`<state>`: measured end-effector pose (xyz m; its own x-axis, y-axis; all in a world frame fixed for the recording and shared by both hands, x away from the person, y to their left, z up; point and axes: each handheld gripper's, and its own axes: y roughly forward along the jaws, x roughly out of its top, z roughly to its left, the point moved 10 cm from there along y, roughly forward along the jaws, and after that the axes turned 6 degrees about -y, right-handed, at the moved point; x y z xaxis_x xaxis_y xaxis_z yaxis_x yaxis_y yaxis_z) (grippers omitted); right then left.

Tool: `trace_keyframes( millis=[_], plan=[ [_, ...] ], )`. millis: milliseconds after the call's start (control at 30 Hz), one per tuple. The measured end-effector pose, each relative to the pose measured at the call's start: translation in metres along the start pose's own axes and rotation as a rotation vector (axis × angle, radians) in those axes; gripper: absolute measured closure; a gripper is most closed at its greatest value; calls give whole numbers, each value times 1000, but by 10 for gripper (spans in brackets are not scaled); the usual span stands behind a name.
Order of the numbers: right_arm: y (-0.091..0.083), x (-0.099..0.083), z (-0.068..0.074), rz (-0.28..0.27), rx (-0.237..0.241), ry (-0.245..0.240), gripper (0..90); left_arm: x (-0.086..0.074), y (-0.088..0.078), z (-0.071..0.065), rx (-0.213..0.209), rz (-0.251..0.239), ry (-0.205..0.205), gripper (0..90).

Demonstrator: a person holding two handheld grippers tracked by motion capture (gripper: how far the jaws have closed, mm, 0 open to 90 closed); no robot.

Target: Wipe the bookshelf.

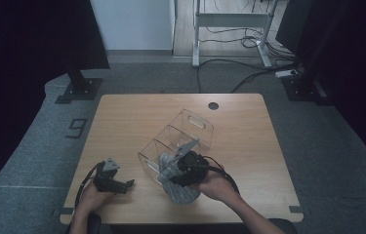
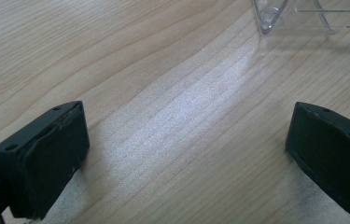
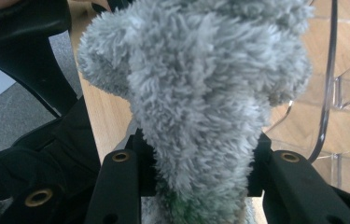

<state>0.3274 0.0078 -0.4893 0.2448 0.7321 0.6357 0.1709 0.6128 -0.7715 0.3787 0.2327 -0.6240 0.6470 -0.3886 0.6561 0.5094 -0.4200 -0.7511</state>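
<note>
Grey fluffy cloth (image 3: 200, 93) sits pinched between the right tongs (image 3: 200, 186).

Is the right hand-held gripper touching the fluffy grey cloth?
Touching. In the right gripper view, the right hand-held gripper has both jaws pressed into the fluffy grey cloth from either side.

A light wooden surface (image 1: 136, 122) with rounded corners and a dark round grommet (image 1: 213, 106) near its far edge stands on grey carpet (image 1: 39, 146). Dark curtains (image 1: 34, 39) hang at both sides. Beyond, a pale wall (image 1: 132, 24) and a white desk frame (image 1: 232, 22) with trailing cables (image 1: 249, 44). Lighting seems dim.
</note>
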Motion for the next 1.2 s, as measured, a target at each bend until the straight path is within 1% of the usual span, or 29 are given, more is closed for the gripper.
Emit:
trace_keyframes(
  millis=[167, 233, 333, 467, 567, 667, 833, 967, 1067, 1200],
  plan=[
    [6, -10, 1, -5, -10, 1, 599, 0, 0, 0, 0, 1, 1, 0],
    [8, -13, 2, -11, 0, 3, 599, 0, 0, 0, 3, -1, -1, 0],
    [13, -18, 1, -26, 10, 21, 599, 0, 0, 0, 2, 1, -2, 0],
    [17, -22, 1, -34, 12, 25, 601, 0, 0, 0, 3, 0, -2, 0],
    [21, -28, 1, -23, 1, 12, 603, 0, 0, 0, 3, 0, -3, 0],
    [27, -35, 1, 3, -14, 3, 604, 0, 0, 0, 4, 0, -4, 0],
    [43, -49, 0, 34, -32, -5, 602, 0, 0, 0, 4, 0, -5, 0],
    [54, -56, -1, 26, -22, 7, 601, 0, 0, 0, 4, 0, -5, 0],
    [58, -60, -2, 31, -21, 11, 601, 0, 0, 0, 4, 1, -6, 0],
    [67, -69, -2, 60, -28, 3, 600, 0, 0, 0, 4, 3, -5, 0]
  ],
)
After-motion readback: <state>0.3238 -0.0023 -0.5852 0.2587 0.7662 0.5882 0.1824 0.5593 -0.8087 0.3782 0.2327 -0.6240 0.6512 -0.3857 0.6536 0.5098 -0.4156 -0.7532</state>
